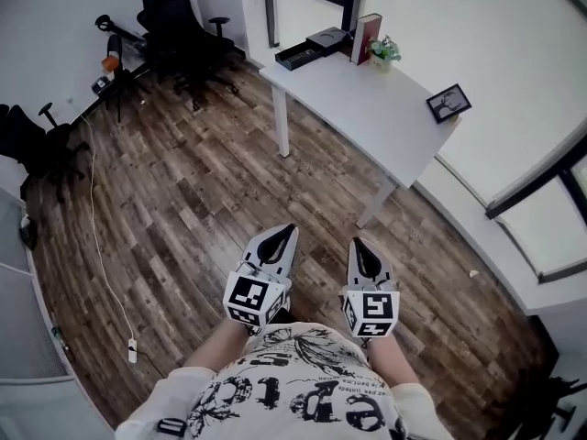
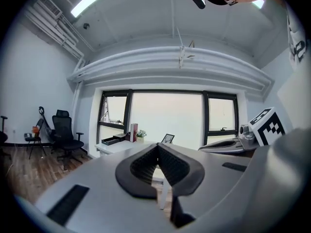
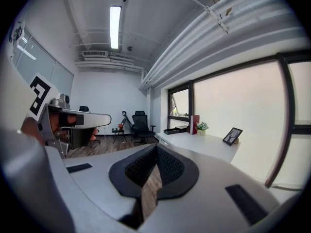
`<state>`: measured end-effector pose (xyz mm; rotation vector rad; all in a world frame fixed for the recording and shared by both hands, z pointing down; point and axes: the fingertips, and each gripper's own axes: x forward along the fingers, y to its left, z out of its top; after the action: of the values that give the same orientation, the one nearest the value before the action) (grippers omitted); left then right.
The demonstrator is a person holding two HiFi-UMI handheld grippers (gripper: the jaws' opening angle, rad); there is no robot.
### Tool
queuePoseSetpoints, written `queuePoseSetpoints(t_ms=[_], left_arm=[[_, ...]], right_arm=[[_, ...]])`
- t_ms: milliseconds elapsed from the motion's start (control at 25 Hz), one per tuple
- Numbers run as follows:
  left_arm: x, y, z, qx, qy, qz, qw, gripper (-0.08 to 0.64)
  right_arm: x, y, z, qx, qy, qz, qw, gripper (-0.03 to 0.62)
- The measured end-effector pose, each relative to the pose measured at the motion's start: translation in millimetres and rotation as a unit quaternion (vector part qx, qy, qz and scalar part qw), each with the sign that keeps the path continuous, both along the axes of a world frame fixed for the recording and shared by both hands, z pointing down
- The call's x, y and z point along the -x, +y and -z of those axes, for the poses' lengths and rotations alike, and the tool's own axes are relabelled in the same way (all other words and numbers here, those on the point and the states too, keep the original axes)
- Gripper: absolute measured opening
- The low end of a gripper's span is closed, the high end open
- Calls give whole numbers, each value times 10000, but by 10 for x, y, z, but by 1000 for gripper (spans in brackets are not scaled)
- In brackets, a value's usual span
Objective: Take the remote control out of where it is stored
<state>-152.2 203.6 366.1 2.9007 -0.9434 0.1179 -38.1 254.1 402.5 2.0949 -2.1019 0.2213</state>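
Left hand-held gripper and right hand-held gripper closed, facing black tray.

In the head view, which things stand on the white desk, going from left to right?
On the white desk: black tray → red book → small potted plant → picture frame.

The only lettering is a large black gothic print on the person's white shirt, seen upside down and partly cut off, so no word can be read for sure. Just above the shirt, the cubes on the left tool and right tool carry black-and-white square patterns, not letters.
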Motion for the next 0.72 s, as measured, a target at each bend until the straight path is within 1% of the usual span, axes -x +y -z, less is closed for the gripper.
queuePoseSetpoints(t_ms=[160,280,480,720], left_arm=[[142,-655,99,-96,42,-96,9999,8],[275,-1069,140,-94,85,-18,9999,8],[566,-1558,25,90,138,321,9993,8],[732,-2222,-264,421,87,908,9949,8]], right_arm=[[157,-680,97,-101,-345,-104,9993,2],[337,-1123,127,-101,-425,-7,9990,2],[582,-1701,51,98,-396,322,9986,2],[579,-2451,-108,207,-508,598,9967,2]])
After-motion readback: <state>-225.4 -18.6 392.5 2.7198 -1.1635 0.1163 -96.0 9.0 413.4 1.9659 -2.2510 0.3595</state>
